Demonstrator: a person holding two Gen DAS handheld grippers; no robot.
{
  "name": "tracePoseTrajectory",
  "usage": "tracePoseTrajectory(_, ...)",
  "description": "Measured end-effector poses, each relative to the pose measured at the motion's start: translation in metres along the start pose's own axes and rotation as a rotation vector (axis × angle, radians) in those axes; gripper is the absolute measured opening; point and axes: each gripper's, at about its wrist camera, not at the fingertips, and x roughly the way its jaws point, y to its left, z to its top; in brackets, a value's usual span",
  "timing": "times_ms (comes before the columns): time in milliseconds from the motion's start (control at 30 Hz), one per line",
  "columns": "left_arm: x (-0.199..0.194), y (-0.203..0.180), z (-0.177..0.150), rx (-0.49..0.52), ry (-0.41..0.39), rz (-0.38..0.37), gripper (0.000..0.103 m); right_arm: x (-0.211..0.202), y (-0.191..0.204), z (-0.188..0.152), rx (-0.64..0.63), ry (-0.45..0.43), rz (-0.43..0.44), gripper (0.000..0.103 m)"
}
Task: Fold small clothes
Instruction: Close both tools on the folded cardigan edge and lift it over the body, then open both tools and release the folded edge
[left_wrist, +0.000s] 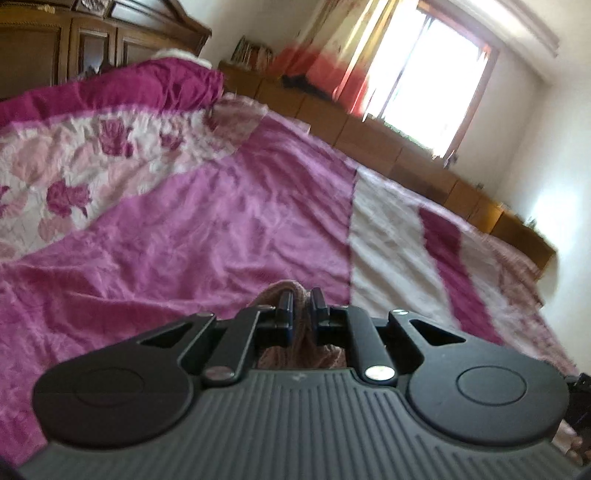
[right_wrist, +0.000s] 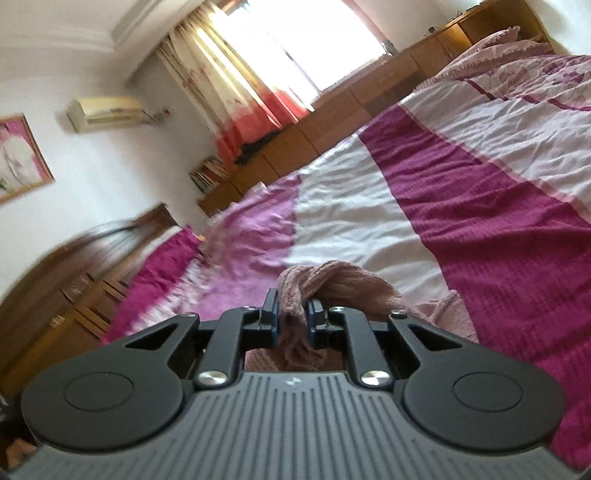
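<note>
A dusty pink knitted garment (right_wrist: 343, 284) is pinched in both grippers above a bed. In the right wrist view my right gripper (right_wrist: 291, 308) is shut on a bunched fold of it, and the rest drapes off to the right over the bedspread (right_wrist: 498, 229). In the left wrist view my left gripper (left_wrist: 300, 301) is shut on another bunch of the pink knitted garment (left_wrist: 275, 290), which pokes out between and behind the black fingers. Most of the cloth hangs below the gripper bodies, out of sight.
The bed carries a magenta, lilac and white bedspread (left_wrist: 192, 221) with a rose print. A low wooden cabinet (left_wrist: 388, 147) runs along the far side under a bright window (left_wrist: 436, 74) with red and cream curtains. A dark wooden headboard (right_wrist: 92, 266) and an air conditioner (right_wrist: 107, 110) stand at the left.
</note>
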Motion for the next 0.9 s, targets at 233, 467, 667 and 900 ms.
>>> tracePoseTrajectory(233,0.075,0.005,-0.024,0.112,0.102,0.108,0.012,0.066,-0.033,-0.023,0.032,0.07,-0.168,0.017)
tracePoseTrajectory(467,0.091,0.015,-0.037,0.148,0.18,0.16,0.031,0.079,-0.059,-0.04,0.065,0.129,-0.213,0.048)
tracePoseTrajectory(667,0.059,0.02,-0.036,0.125,0.197,0.107,0.048,0.046,-0.056,-0.04,0.078,0.138,-0.168,0.057)
tracePoseTrajectory(900,0.024,0.013,-0.05,0.187,0.252,0.025,0.048,0.02,-0.039,-0.054,-0.15,0.227,-0.154,0.057)
